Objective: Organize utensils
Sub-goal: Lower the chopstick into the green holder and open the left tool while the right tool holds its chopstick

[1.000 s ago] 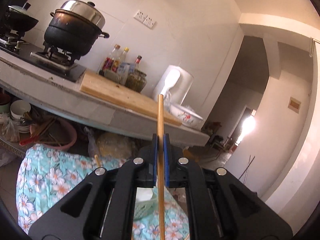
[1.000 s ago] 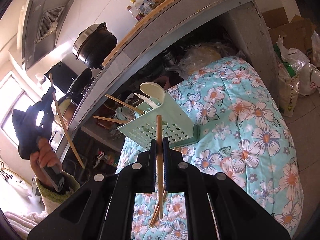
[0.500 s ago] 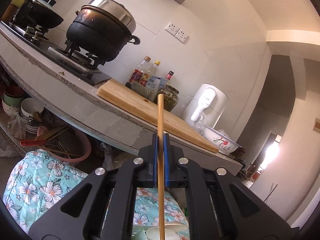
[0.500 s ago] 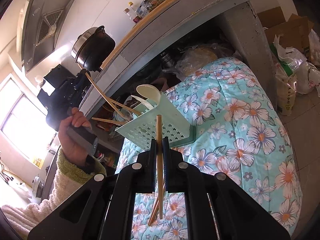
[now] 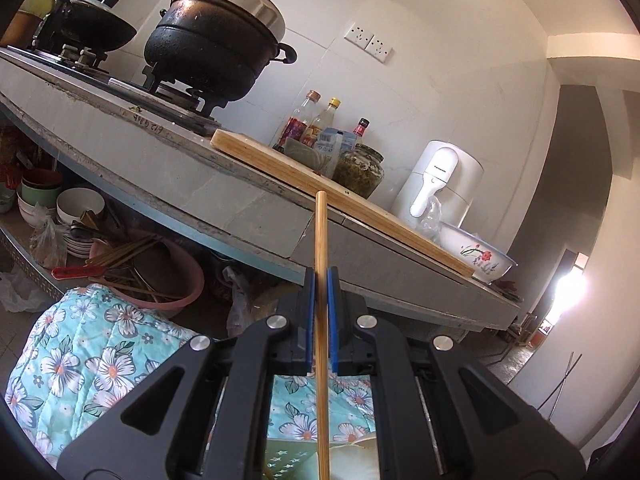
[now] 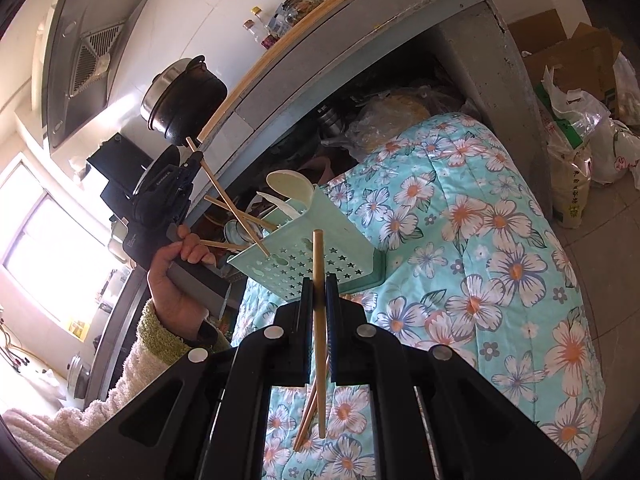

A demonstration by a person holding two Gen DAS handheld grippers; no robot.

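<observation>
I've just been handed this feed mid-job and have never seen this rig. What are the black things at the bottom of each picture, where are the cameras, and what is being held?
There is no robot arm here: a person holds a handheld two-finger gripper in each hand, and a fisheye camera on each looks forward along its fingers. The black shapes at the bottom of each picture are that gripper's own body.

The left wrist view shows the left gripper shut on a chopstick, with the kitchen counter and a black pot beyond.

The right wrist view shows the right gripper shut on another chopstick. Ahead, on a floral quilt, stands a green utensil basket that holds a pale spoon and some chopsticks. The person's left hand lowers its chopstick tip into that basket. More chopsticks lie on the quilt.
</observation>
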